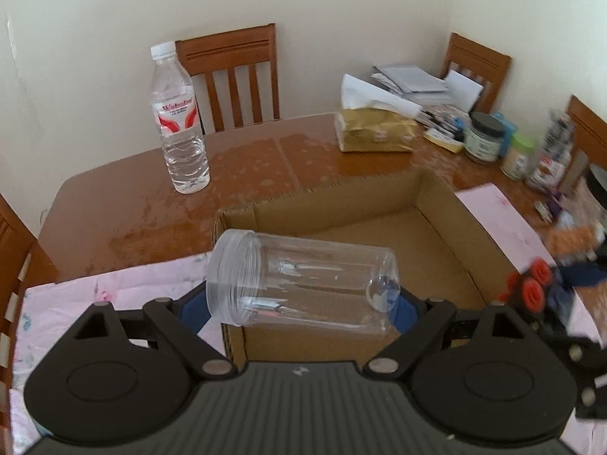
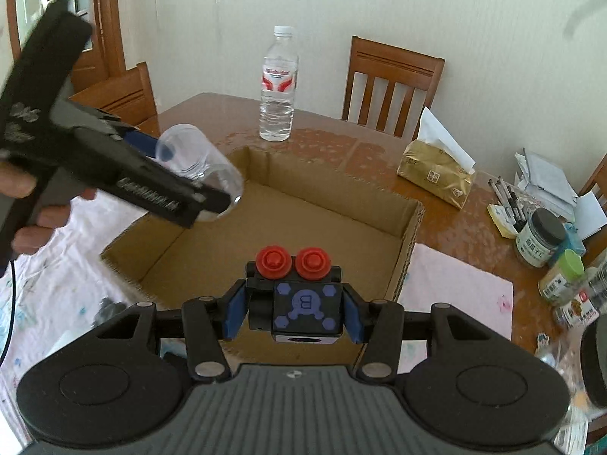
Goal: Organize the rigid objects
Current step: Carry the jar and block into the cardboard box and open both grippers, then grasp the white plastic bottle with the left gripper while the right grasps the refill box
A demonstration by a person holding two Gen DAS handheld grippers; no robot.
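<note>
A clear plastic jar without a lid lies sideways between the blue pads of my left gripper, which is shut on it. It hangs above the near left corner of an open cardboard box. The right wrist view shows the same jar over the box's left wall. My right gripper is shut on a black block toy with two red knobs and purple hexagon marks, just above the box's near edge. The toy appears blurred in the left wrist view.
A water bottle stands on the brown table behind the box. At the right are a gold tissue pack, a black-lidded jar, a green-lidded jar, pens and papers. Pink cloth lies under the box. Wooden chairs surround the table.
</note>
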